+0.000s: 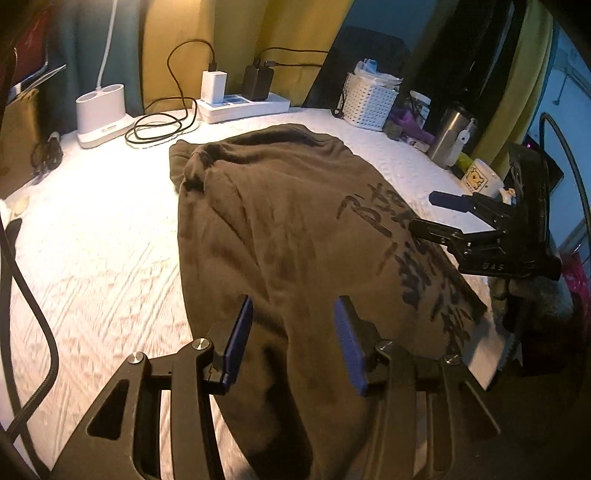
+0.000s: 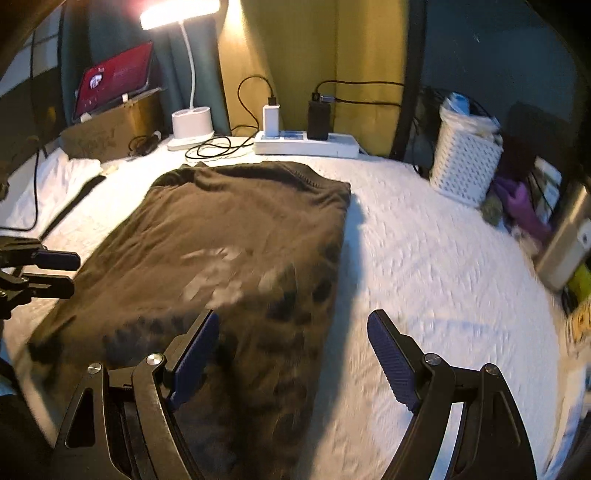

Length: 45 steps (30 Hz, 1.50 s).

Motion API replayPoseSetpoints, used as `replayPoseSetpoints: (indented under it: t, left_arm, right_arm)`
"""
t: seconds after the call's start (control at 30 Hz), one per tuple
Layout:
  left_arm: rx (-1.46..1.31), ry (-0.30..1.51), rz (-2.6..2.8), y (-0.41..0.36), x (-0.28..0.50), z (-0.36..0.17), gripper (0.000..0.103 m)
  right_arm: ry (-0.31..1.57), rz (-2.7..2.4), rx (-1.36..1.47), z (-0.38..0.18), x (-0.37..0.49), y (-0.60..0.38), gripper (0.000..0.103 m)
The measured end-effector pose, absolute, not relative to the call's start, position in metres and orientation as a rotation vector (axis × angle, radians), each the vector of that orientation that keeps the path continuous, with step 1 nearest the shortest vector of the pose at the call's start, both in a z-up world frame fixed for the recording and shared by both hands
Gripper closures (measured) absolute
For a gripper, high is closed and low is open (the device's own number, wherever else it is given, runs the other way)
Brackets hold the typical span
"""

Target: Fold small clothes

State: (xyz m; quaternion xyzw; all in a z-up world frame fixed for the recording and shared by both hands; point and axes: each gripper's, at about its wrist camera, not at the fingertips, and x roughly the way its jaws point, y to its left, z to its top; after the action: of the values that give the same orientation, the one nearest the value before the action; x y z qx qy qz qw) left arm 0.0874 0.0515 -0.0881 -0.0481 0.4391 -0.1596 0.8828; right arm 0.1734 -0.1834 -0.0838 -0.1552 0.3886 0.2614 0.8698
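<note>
The brown shirt (image 1: 280,229) lay soft and limp on the white bedcover (image 1: 92,236); my left gripper (image 1: 293,341) and right gripper (image 2: 291,363) hung spread, empty; I judged its six o'clock hem the best grab

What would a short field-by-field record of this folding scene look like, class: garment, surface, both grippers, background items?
garment: dark brown T-shirt with black printed lettering, folded into a long strip, lying flat
surface: white quilted mattress
left gripper: open above the shirt's near end, nothing between its fingers
right gripper: wide open over the shirt's right edge, holding nothing
background: lit desk lamp, power strip, white basket
</note>
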Motion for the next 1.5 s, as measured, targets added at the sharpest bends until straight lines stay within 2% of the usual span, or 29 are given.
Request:
replayPoseSetpoints:
  t: [0.27, 0.5, 0.77, 0.8, 0.87, 0.9, 0.93, 1.23, 1.5]
  left_arm:
    - [-0.107, 0.921, -0.287, 0.068, 0.114, -0.091, 0.057]
    - [-0.106, 0.88, -0.248, 0.081, 0.158, -0.082, 0.057]
    - [-0.154, 0.924, -0.274, 0.083, 0.207, -0.096, 0.057]
    - [-0.156, 0.931, -0.282, 0.083, 0.21, -0.1, 0.058]
    - [-0.161, 0.92, -0.276, 0.085, 0.212, -0.102, 0.075]
    - [-0.152, 0.917, -0.262, 0.087, 0.213, -0.103, 0.089]
    - [-0.148, 0.905, -0.251, 0.089, 0.213, -0.102, 0.096]
    - [-0.144, 0.853, -0.22, 0.108, 0.215, -0.092, 0.099]
    - [-0.132, 0.92, -0.232, 0.11, 0.217, -0.094, 0.097]
  right_arm:
    - [0.881, 0.604, -0.442, -0.111, 0.195, -0.163, 0.019]
    - [0.872, 0.631, -0.444, -0.102, 0.208, -0.163, 0.019]
    - [0.851, 0.582, -0.394, -0.092, 0.235, -0.168, 0.019]
    - [0.853, 0.577, -0.386, -0.092, 0.238, -0.169, 0.019]
    - [0.86, 0.57, -0.374, -0.093, 0.244, -0.17, 0.019]
    - [0.863, 0.569, -0.369, -0.094, 0.246, -0.17, 0.019]
    - [0.867, 0.569, -0.368, -0.095, 0.247, -0.17, 0.019]
    - [0.902, 0.576, -0.352, -0.108, 0.262, -0.16, 0.019]
    - [0.918, 0.574, -0.295, -0.108, 0.277, -0.161, 0.019]
